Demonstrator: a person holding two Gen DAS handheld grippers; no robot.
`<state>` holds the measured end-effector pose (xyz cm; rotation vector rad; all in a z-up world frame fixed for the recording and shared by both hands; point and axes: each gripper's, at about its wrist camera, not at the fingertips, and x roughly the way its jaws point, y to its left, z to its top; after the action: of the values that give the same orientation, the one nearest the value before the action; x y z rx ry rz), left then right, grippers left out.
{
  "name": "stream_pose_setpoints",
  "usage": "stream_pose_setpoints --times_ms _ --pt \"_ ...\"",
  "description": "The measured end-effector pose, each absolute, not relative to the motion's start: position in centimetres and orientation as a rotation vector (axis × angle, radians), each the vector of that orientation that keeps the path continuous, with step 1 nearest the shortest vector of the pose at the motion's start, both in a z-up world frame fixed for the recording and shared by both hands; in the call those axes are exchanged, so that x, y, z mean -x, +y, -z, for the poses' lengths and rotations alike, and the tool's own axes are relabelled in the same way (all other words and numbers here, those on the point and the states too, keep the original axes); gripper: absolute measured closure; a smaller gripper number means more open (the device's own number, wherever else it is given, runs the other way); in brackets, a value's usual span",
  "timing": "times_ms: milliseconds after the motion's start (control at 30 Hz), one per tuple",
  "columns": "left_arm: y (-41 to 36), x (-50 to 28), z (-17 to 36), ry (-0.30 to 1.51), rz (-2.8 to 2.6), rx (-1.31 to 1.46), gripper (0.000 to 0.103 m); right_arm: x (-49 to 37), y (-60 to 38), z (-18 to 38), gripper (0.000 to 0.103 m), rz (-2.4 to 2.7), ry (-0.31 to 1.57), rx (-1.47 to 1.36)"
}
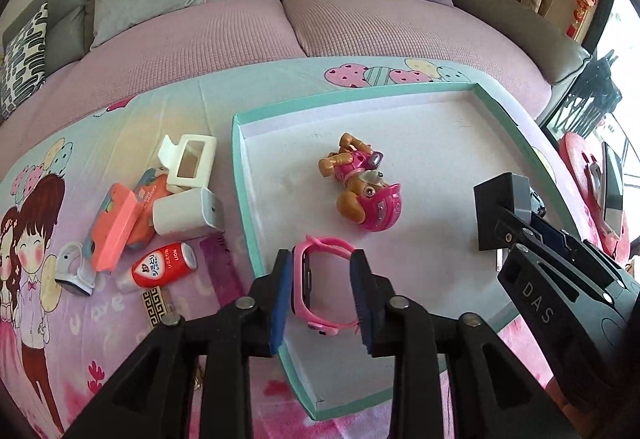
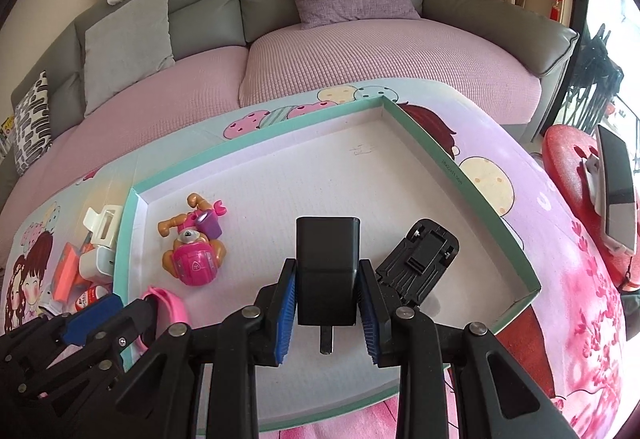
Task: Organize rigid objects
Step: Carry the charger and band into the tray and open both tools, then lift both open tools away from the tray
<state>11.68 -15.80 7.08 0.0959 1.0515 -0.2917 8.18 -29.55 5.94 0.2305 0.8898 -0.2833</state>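
A shallow teal-rimmed white tray point(image 1: 240, 175) point(image 2: 472, 191) lies on the patterned table. My left gripper point(image 1: 322, 297) is shut on a pink watch point(image 1: 316, 279) over the tray's near left part; the watch also shows in the right wrist view point(image 2: 170, 301). My right gripper point(image 2: 327, 305) is shut on a black charger block point(image 2: 327, 267) above the tray's near right; the block also shows in the left wrist view point(image 1: 500, 215). A pink toy pup point(image 1: 364, 187) point(image 2: 192, 251) lies in the tray. A black folding stand point(image 2: 420, 259) lies in the tray beside the charger.
Left of the tray lie a white clip point(image 1: 188, 163), a white charger point(image 1: 188, 215), an orange-pink toy point(image 1: 120, 227), a red-white bottle point(image 1: 164, 265) and a purple comb point(image 1: 220, 271). A sofa point(image 2: 320, 51) stands behind. A red stool with a phone point(image 2: 616, 191) is at the right.
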Motion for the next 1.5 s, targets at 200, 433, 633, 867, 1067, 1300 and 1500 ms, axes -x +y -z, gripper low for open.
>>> stream_pose_setpoints --times_ms 200,433,633,867,1067,1300,1500 --pt "-14.2 -12.0 -8.0 1.033 0.241 -0.055 0.044 -7.9 -29.5 -6.9 0.059 0.304 0.855 -0.212" --pt "-12.5 -12.5 -8.6 1.014 0.204 -0.022 0.029 -7.7 -29.0 -7.6 0.044 0.304 0.824 -0.197" --pt "-8.6 -13.8 -9.3 0.979 0.102 0.082 0.010 -8.0 -28.4 -7.5 0.020 0.283 0.815 -0.204" --pt "-2.7 -14.7 -9.1 0.961 -0.071 0.151 0.009 -8.5 -26.5 -7.4 0.000 0.247 0.795 -0.177" --pt "1.9 -14.4 -9.2 0.926 -0.169 0.217 0.009 -9.2 -23.5 -7.5 0.000 0.176 0.777 -0.140" --pt "7.3 -13.4 -8.9 0.909 -0.245 0.281 0.008 -9.7 -19.3 -7.9 0.000 0.059 0.755 -0.116" --pt "10.2 -13.0 -7.2 0.950 -0.286 0.349 0.008 -11.1 -15.5 -7.1 0.000 -0.015 0.795 -0.091"
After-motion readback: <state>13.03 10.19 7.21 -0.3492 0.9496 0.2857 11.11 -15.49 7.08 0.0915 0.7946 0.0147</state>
